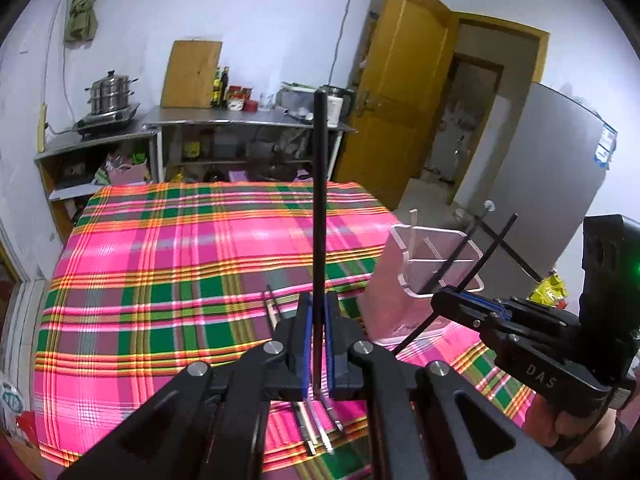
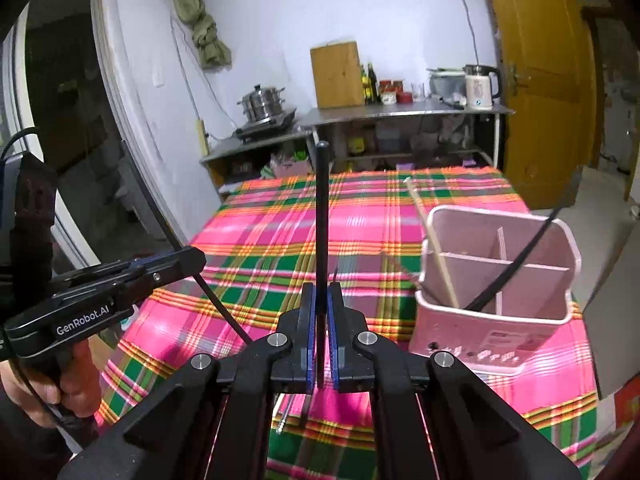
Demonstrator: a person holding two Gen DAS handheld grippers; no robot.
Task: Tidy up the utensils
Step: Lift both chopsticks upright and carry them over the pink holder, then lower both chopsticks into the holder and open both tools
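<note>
One pink holder (image 2: 496,312), two grippers, each clamping one black chopstick (image 2: 322,216)

White walls (image 1: 260,8); open yellow wooden door (image 1: 404,92); steel counter (image 2: 400,110) bearing a stacked steamer pot (image 2: 262,102) and kettle (image 2: 480,86); grey refrigerator (image 1: 532,152).

The left gripper (image 2: 188,258), left of the right claw, reads "GenRobot.AI"; the right gripper (image 1: 444,300), right of the left claw, reads "DAS".

Bright pink-and-green plaid cloth (image 2: 280,216) covers the whole surface. Standing on it at the right is a pink divided utensil holder (image 2: 496,320), upright. At the near edge, a few loose metal-tipped chopsticks (image 1: 320,428) lie flat on the cloth.
</note>
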